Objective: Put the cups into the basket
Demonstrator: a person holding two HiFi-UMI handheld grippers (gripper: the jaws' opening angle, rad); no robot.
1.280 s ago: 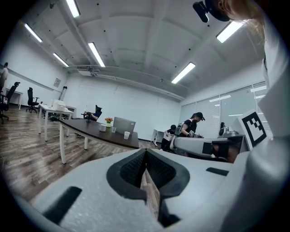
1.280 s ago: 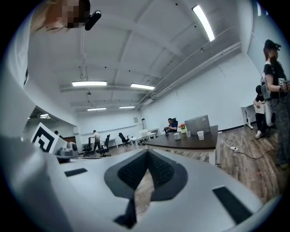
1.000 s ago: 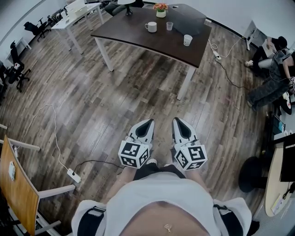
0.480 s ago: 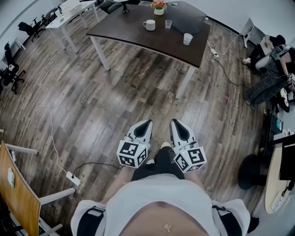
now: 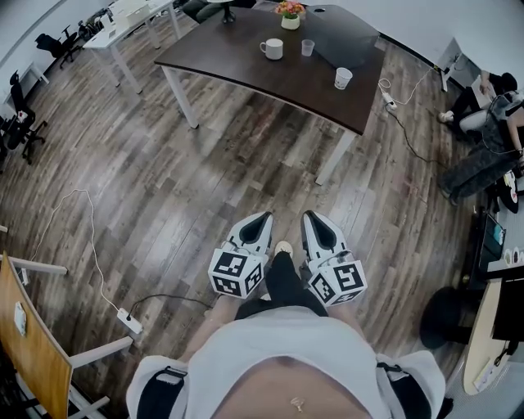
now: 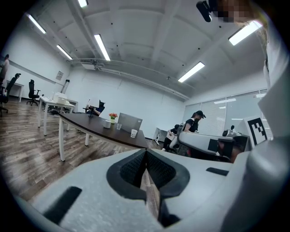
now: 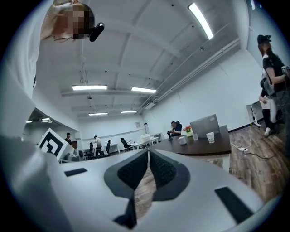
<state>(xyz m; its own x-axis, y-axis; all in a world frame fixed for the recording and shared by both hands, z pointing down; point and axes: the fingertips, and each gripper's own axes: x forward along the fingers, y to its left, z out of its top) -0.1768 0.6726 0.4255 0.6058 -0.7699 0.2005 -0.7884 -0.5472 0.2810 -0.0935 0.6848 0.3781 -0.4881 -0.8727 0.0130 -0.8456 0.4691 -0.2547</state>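
Far ahead stands a dark brown table [image 5: 246,69] with a white mug [image 5: 271,49], a small clear cup [image 5: 307,47] and a white paper cup [image 5: 343,78] on it. A grey box-like container [image 5: 348,47] sits behind the cups, next to a flower pot [image 5: 290,16]. My left gripper [image 5: 264,218] and right gripper [image 5: 314,216] are held side by side low in front of the person's body, over the wooden floor and well short of the table. Both are shut with nothing in them. The left gripper view shows the mug [image 6: 107,123] and paper cup [image 6: 133,132] in the distance.
A person sits on the floor at the right [image 5: 483,123]. One power strip with a cable lies at the lower left [image 5: 131,311], another by the table's right leg [image 5: 389,102]. A wooden chair [image 5: 33,344] stands at the left, white desks [image 5: 123,24] at the back left.
The person has stepped forward, and a dark trouser leg and shoe now show between the grippers. The table has shifted slightly right in view. Both grippers stay shut.
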